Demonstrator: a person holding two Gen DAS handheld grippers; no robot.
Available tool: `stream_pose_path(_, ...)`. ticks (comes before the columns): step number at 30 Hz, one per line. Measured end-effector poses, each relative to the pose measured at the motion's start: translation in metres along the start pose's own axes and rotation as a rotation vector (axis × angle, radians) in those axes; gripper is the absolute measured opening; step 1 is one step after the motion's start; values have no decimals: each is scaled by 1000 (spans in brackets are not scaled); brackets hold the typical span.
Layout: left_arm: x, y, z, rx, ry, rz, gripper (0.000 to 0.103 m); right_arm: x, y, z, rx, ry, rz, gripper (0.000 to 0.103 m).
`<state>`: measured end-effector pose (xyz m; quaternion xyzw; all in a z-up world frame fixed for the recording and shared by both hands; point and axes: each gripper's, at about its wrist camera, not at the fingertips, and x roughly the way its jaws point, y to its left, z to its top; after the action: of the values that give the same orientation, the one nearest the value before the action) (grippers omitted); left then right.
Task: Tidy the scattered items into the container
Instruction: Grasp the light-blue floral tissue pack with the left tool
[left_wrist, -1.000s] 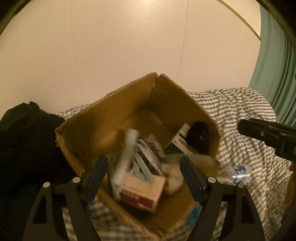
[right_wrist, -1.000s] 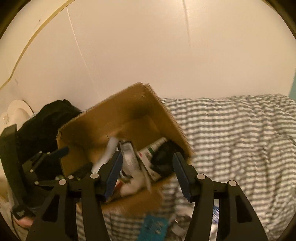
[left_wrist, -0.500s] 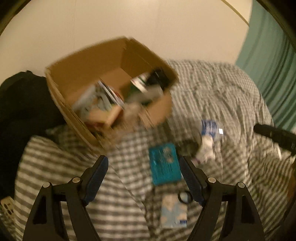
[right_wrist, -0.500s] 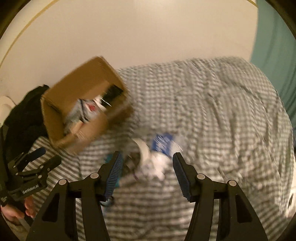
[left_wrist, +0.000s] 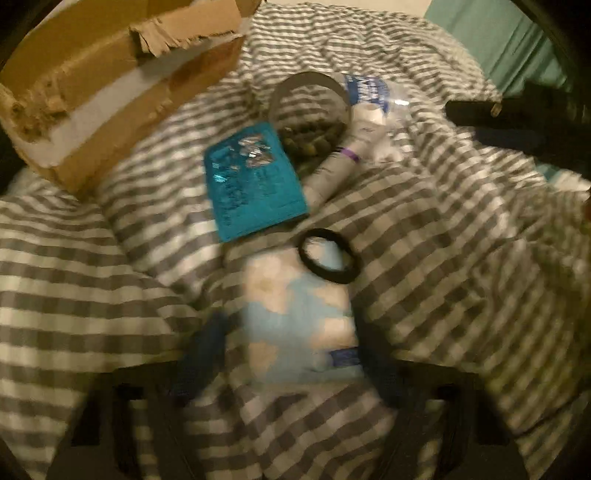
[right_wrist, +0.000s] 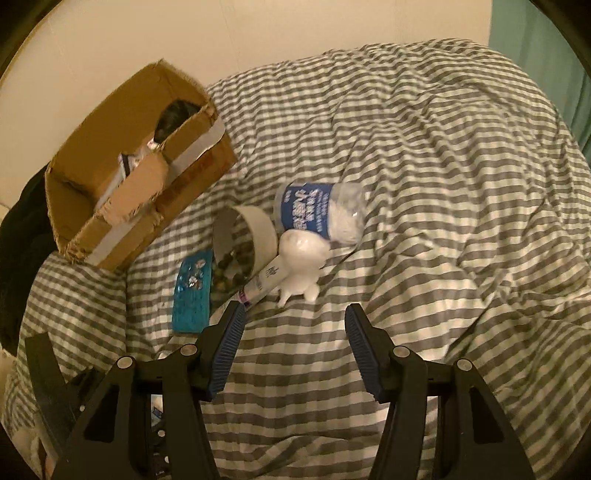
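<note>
The left tongs (left_wrist: 291, 365) are closing around a pale blue packet (left_wrist: 295, 317) on the bed (left_wrist: 443, 258), possibly snagging bedding (view blurred). The right tongs (right_wrist: 293, 350) stand half-open, empty; cardboard box (right_wrist: 122, 206) beyond-left.

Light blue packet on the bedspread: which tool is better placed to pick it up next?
Left. The left tool is right over the light blue packet, jaws closing either side of it, though blur hides any contact. The right tool is open over bare bedspread, nearer the white figurine.
</note>
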<state>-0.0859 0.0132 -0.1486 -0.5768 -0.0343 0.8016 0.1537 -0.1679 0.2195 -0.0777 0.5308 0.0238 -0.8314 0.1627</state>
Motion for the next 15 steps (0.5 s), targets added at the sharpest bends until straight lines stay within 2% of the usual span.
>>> stream_pose_path(2,-4,6,1,-31,-5,-11,53,3,5,-3,-19,8,1,56)
stream_pose_path(5,-16,4,2,-20,-22,0,52,7,10,-6,-29,16,12,56)
stream_pose_path(10,-31,-12,9,121,-54,119,52,9,17,-12,-30,29,49,56)
stream_pose_path(15,-37,-6,11,91,-49,93,52,13,31,-17,-55,34,83,56)
